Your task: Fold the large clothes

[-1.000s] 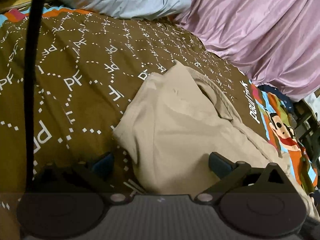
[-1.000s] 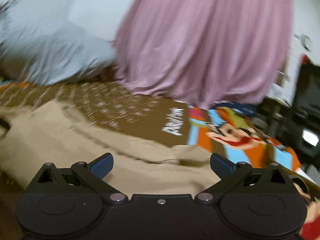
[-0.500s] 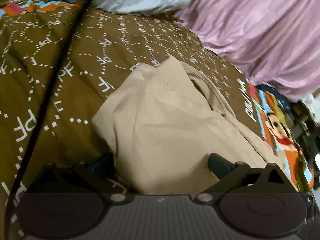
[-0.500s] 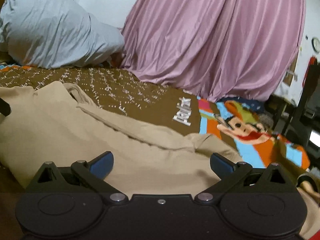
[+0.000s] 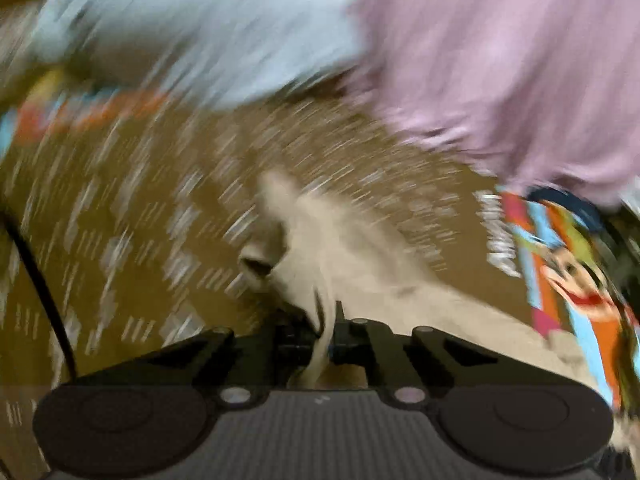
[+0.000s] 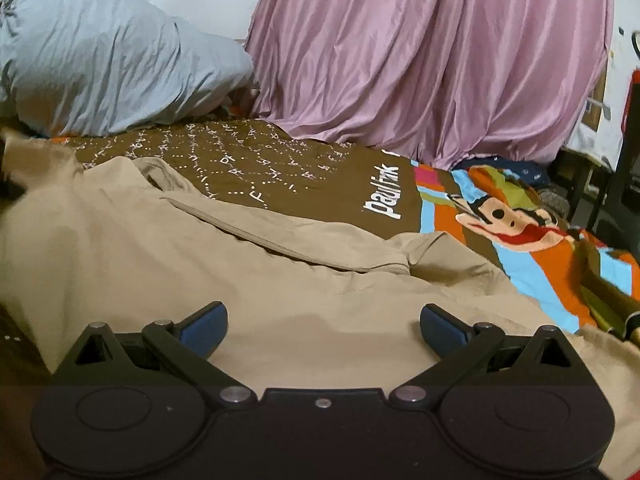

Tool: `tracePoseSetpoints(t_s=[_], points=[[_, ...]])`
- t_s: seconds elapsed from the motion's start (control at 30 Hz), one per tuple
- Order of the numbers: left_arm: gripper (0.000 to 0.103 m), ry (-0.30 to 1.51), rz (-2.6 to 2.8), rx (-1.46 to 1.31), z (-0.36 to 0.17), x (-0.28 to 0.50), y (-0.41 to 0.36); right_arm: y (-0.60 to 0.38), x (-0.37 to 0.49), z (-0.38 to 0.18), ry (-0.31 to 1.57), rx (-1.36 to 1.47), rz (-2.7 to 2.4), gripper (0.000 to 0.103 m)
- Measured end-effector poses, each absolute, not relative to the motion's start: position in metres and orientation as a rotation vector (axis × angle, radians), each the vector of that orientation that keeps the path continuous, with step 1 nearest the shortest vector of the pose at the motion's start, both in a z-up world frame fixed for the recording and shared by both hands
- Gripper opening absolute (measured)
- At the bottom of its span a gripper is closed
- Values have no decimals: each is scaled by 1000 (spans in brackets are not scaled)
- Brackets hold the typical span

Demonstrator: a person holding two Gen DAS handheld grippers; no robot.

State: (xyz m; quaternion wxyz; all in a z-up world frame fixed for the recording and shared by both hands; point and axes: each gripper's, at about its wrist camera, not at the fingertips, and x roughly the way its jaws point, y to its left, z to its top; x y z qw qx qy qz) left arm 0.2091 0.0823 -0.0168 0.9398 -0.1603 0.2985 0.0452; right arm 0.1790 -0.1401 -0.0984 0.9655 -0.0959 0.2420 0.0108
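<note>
Left wrist view is streaked with blur, but the key thing reads clearly — the left gripper [image 5: 326,320] has just snapped its jaws together on a fold of the beige garment [image 5: 352,264], and the cloth stands pinched between the black fingers, a peak of it drawn up ahead of them. A thin black cable [image 5: 40,288] crosses the left edge of that view. Right wrist view is sharp: the right gripper [image 6: 323,322] is released, its blue-padded fingers [image 6: 204,322] spread wide just above the garment with nothing between them; I cannot tell whether they brush the fabric. The garment lies spread across the near side of the bed, on the brown bedspread [image 6: 280,168] with its dotted white lettering, collar pointing toward the far side. Toward the bed's right edge the spread turns to bright stripes and a cartoon monkey [image 6: 504,220]. At the far left corner sits a pale blue pillow [image 6: 112,60] — and along the bed's far side hangs a pink curtain [image 6: 432,52].
</note>
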Motion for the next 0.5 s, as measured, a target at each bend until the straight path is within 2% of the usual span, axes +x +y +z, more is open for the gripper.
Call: tracePoseSetpoints(t_s=[0.1,0.17,0.3,0.33,0.5], points=[[3,514,-37,-156,25,209,30,-142,180,-99,497,-159,27,102],[3,483,-124,-43,48,211,-12,-147,179,-96,490,-109,37,96],[2,462,-273,166,78,211,-92,-182,178,-69,522,93,-6,75],[1,469,-309,194,83,213,-109,-200,175,-58,522,173,-40,73],[0,585,-449,252,63,215,-174,-303,138,-23,497,451,-157,72]])
